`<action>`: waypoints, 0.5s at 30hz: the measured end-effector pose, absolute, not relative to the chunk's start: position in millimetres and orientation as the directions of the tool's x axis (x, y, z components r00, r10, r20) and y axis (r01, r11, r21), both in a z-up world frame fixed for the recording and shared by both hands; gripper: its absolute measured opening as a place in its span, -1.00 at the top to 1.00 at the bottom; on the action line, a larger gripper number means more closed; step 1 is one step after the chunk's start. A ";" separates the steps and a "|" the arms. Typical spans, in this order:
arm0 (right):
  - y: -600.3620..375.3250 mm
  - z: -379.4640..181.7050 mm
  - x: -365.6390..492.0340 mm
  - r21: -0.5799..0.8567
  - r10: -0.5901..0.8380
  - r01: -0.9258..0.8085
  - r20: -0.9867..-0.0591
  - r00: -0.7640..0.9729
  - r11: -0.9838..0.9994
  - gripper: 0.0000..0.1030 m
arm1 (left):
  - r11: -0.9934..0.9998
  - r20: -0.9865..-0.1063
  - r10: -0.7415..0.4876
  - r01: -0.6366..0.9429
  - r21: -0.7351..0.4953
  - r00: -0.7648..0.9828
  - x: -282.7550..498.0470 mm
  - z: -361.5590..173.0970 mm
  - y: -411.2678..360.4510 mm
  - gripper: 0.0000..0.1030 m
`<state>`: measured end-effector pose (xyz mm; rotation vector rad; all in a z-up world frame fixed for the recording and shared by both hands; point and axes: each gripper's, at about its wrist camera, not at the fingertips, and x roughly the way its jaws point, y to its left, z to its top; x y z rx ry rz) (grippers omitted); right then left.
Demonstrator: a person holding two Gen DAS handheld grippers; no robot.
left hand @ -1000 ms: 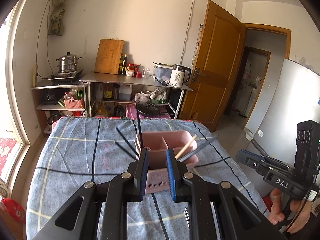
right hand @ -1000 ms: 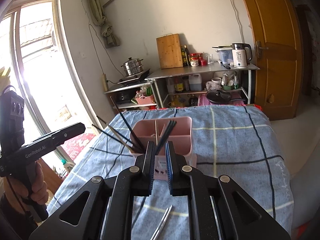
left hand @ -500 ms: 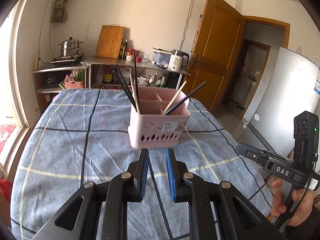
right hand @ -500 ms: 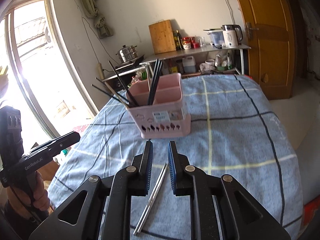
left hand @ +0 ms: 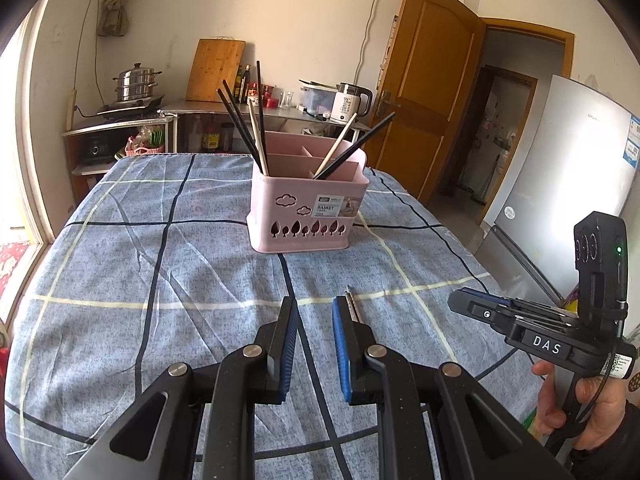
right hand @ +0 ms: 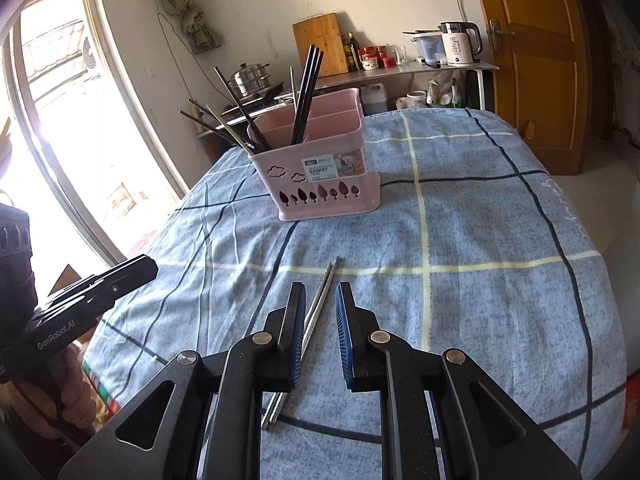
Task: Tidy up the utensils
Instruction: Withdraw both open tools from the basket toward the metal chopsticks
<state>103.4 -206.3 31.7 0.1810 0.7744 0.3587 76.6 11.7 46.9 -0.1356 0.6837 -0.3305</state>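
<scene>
Both grippers are black speckled frames with silver round screws and fingers [left hand: 289,336] lined in ribbed blue. The right gripper [left hand: 472,308] carries white "DAS" lettering, a green light and a dark cable. The left gripper [right hand: 132,270] reads "GenRobot.AI". A dark sleeve [left hand: 624,428] covers the right wrist.

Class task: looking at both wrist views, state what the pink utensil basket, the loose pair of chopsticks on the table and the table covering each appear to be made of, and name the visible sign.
Pink basket: probably moulded plastic, matt, with cut-out tree shapes and a stuck-on label.
Loose chopsticks: likely stainless steel; silvery with a bright sheen.
Table covering: woven fabric, blue check, with soft creases.
</scene>
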 end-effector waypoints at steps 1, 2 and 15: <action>-205.2 29.6 104.0 0.290 0.381 -0.249 -0.652 0.655 0.924 0.69 | 0.939 -0.598 -0.344 0.255 -0.231 0.724 76.4 45.4 11.8 0.67; -203.8 27.4 104.6 0.289 0.381 -0.249 -0.655 0.652 0.924 0.69 | 0.939 -0.599 -0.344 0.255 -0.232 0.723 76.2 43.8 11.3 0.67; -177.4 -9.3 132.2 0.272 0.366 -0.245 -0.722 0.587 0.930 0.69 | 0.939 -0.625 -0.343 0.236 -0.251 0.702 85.8 20.8 17.1 0.67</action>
